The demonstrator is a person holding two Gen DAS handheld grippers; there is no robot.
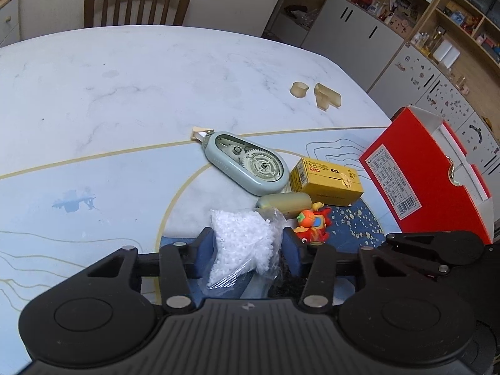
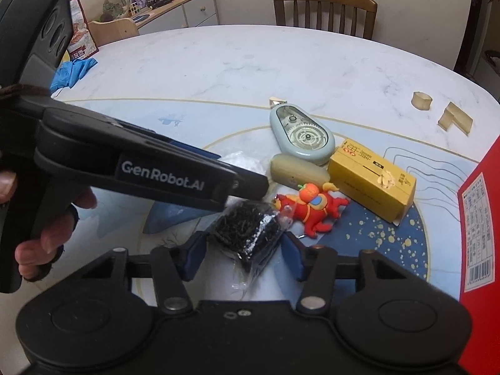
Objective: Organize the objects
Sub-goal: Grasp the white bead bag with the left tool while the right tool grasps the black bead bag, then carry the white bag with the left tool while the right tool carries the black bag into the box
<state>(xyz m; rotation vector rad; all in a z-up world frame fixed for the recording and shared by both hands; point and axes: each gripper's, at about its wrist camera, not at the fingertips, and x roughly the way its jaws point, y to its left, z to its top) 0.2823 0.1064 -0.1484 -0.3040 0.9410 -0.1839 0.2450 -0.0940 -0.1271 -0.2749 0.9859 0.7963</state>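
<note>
Red box (image 2: 481, 250) cut off by right edge; white bead bag (image 2: 242, 159) mostly hidden behind left gripper (image 2: 250, 184).

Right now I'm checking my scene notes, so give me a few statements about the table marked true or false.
1. The left gripper has a bag of white beads between its fingers. True.
2. The bag at the right gripper holds white beads. False: the bag holds dark bits.
3. The yellow box stands upright. False: it lies on its side.
4. The tape dispenser lies beside the yellow box. True.
5. The red toy is inside the red box. False: it lies on the table.
</note>
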